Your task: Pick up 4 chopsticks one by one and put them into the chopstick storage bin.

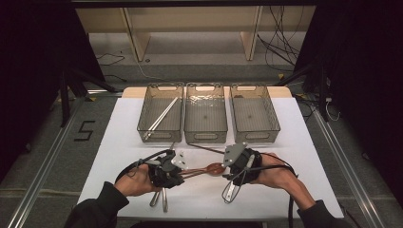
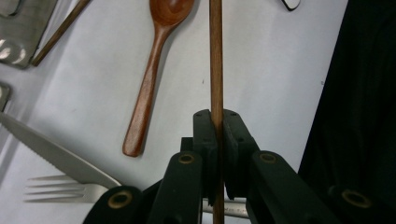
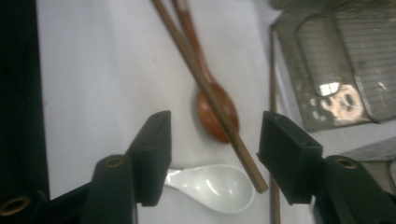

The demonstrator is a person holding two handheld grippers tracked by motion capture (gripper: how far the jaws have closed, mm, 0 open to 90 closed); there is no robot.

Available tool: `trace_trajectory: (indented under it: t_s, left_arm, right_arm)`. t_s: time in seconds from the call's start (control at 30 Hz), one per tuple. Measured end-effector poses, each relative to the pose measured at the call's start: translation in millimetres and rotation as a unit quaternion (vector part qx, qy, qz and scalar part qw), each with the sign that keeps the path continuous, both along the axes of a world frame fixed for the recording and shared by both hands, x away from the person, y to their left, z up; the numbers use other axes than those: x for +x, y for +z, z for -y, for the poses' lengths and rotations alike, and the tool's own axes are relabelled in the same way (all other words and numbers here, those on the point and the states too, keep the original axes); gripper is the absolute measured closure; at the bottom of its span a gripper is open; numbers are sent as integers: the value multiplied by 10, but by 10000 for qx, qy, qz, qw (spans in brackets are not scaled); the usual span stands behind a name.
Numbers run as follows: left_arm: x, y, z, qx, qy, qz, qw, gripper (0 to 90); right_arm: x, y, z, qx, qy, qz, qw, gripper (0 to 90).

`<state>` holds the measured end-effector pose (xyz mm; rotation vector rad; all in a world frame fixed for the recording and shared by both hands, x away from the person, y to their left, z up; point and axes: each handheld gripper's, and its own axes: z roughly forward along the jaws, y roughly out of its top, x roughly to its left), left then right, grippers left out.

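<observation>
Clamped tight in my left gripper (image 2: 217,128) is a brown chopstick (image 2: 215,56), running across the white table (image 1: 119,142) toward my right gripper (image 3: 212,154), whose jaws stand apart around its free end, not pressing it, above a wooden spoon (image 3: 219,116) and white spoon (image 3: 215,186)

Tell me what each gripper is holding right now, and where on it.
The left gripper is shut on a brown wooden chopstick, clamped partway along its shaft. The right gripper is open and holds nothing; the chopstick's free end lies between its jaws.
</observation>
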<state>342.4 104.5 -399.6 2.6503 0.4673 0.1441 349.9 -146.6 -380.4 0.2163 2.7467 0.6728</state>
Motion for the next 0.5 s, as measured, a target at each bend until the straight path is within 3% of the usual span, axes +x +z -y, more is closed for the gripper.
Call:
trace_trajectory:
  t_s: [0.2,0.27,0.37,0.43,0.5]
  left_arm:
    - [52,58,-99,-57,259,48,9996,851]
    - [79,83,-148,-130,412,74,9990,851]
    - [113,124,-226,-298,693,96,9971,851]
    - [138,144,-269,-399,871,99,9954,851]
    - [176,157,-315,-458,1013,90,9938,851]
  right_arm:
    - [78,37,126,708,-632,86,9954,355]
    - [98,53,201,1035,-916,63,9904,345]
    - [110,38,293,1301,-1166,34,9846,327]
    - [98,-8,351,1489,-1414,-22,9787,319]
    - [93,-58,391,1619,-1494,-94,9754,313]
